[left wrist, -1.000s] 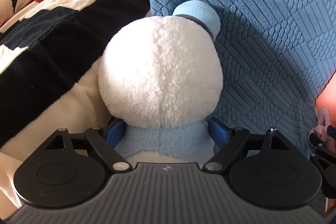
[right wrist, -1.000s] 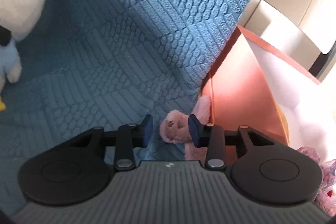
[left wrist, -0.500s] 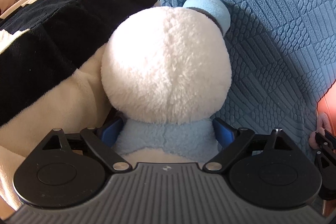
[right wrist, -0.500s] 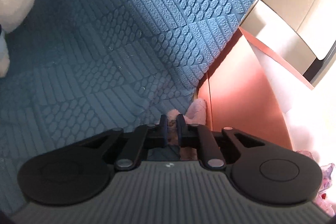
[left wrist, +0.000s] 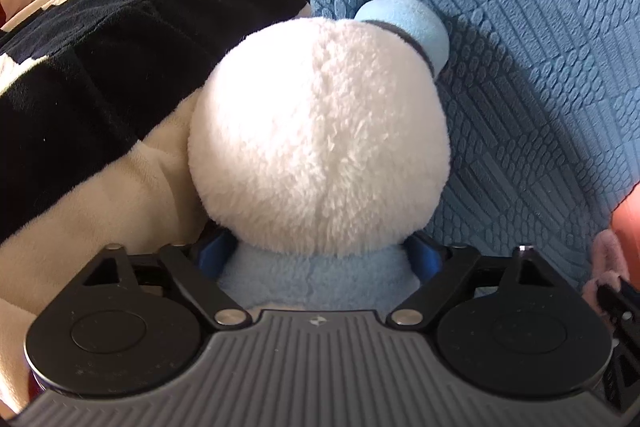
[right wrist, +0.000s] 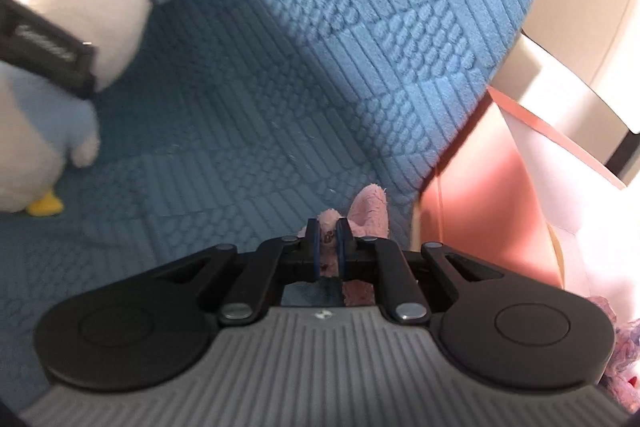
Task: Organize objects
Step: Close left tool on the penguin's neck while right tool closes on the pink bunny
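Now clamping narrow on the small pink plush toy (right wrist: pixel 366 213): right gripper (right wrist: pixel 327 241), a second ago standing open around it, pinching it low in the centre of the right view, beside the pink bag (right wrist: pixel 492 203) at the right. Lifting slightly, judging by the blur and the toy's ear rising above the fingertips. Still hugging the white and blue stuffed penguin (left wrist: pixel 320 147) at the neck: left gripper (left wrist: pixel 320 257), set wide, blue pads pressing the light blue body, mid-frame against the blue textured cover (left wrist: pixel 520 67), striped blanket (left wrist: pixel 100 87) at the left. Probably meaning both toys secured and ready for moving, perhaps into the bag.
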`<state>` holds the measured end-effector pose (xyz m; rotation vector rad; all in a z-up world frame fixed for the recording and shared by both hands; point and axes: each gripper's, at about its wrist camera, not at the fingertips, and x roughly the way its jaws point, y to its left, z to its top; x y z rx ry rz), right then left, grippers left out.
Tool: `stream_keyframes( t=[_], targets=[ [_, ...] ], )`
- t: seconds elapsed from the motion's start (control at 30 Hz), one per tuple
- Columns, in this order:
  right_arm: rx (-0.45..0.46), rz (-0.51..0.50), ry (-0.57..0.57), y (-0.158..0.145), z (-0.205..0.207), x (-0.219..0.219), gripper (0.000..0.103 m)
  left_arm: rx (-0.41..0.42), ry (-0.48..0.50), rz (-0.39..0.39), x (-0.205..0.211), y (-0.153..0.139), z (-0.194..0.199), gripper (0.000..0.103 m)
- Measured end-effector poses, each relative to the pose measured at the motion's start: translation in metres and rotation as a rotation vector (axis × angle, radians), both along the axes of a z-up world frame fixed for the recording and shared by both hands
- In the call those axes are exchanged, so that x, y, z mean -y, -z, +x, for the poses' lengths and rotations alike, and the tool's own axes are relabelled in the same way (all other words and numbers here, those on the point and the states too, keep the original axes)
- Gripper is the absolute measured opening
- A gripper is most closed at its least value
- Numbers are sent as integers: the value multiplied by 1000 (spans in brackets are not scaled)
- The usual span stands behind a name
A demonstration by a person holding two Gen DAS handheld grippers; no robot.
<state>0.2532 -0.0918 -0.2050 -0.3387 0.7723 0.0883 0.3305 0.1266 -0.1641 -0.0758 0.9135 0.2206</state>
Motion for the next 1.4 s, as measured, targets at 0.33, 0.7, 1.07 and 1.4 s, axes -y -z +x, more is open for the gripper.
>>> stream_keyframes(
  t=[0.33,0.7,1.07,1.4],
  targets=[
    [-4,37,-23,-13,-5,-3,11,38,-1,-30,1,-23,-10,80],
    [-54,100,-78,-31,-33,2,11,63,23,-148,23,-56,-73,79],
    [-202,225,-62,-17,-67,11,12,-63,103,-257,48,-33,-99,80],
    [-201,303,-24,-23,-55,26,17,-145,64,-365,34,-14,-90,85]
  ],
)
